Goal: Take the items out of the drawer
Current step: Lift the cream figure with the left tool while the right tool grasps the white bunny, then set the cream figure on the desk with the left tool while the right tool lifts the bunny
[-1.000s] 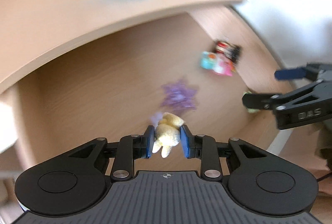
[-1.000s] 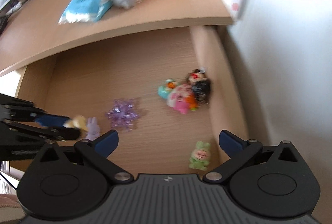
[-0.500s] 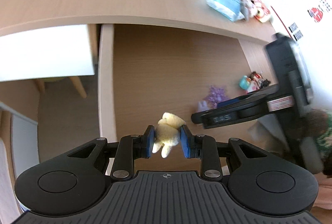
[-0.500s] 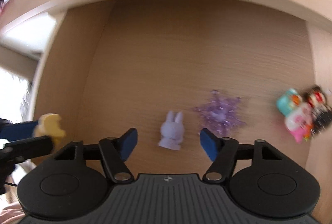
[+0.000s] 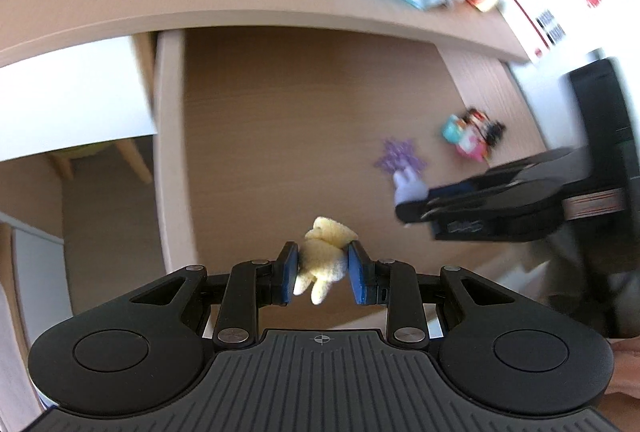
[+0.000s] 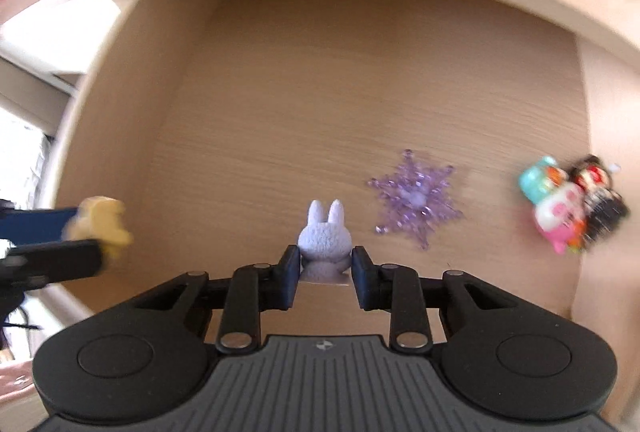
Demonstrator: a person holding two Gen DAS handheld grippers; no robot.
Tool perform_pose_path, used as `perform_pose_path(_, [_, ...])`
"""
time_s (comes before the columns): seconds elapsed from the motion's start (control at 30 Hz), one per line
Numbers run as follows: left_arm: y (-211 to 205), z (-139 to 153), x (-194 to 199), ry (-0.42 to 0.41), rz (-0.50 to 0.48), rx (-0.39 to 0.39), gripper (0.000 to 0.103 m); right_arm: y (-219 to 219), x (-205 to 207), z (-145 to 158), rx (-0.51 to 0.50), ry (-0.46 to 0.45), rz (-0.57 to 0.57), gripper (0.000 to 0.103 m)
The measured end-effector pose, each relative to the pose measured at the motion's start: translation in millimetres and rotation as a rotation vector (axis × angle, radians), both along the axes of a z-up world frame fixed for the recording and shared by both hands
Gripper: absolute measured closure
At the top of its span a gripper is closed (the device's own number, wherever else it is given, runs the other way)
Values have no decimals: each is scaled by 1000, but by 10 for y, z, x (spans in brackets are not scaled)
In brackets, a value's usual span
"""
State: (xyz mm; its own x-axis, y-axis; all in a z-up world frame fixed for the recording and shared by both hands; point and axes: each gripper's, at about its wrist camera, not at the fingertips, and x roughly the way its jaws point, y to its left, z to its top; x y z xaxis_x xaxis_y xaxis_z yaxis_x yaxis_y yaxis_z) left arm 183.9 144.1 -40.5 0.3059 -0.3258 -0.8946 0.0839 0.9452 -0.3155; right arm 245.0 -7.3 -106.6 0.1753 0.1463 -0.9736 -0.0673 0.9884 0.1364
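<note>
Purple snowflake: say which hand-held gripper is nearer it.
Right. The right hand-held gripper, around the lilac rabbit, sits just beside the purple snowflake; the left hand-held gripper is farther off, holding a yellow toy.

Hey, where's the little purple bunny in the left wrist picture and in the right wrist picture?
Left wrist view: purple bunny sits right of centre, at the tip of the right gripper.
Right wrist view: purple bunny is at centre, low down, between the right gripper fingers.
Shared landmark: the purple snowflake, just beside the bunny on the drawer floor.
</note>
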Motion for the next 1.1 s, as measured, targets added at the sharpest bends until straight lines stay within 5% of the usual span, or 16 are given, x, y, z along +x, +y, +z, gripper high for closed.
perform_pose_path(0.17, [-174,234,46,-54,-80,-27,72,-194,-350,510,36,-121,-77,76])
perform_pose_path(0.5, [-803,1062,677,-392,-171,-48,72,-929,-672,1580,-21,-468,-320,76])
perform_pose_path(0.73, [-1475,1149,1307,-535,-230,0,72,-1243,-664,1590,-55,-494,-390,76])
perform_pose_path(1.1, [-1858,488,2179,-453,-193,97,72,-1265,-626,1182,-46,-427,-406,76])
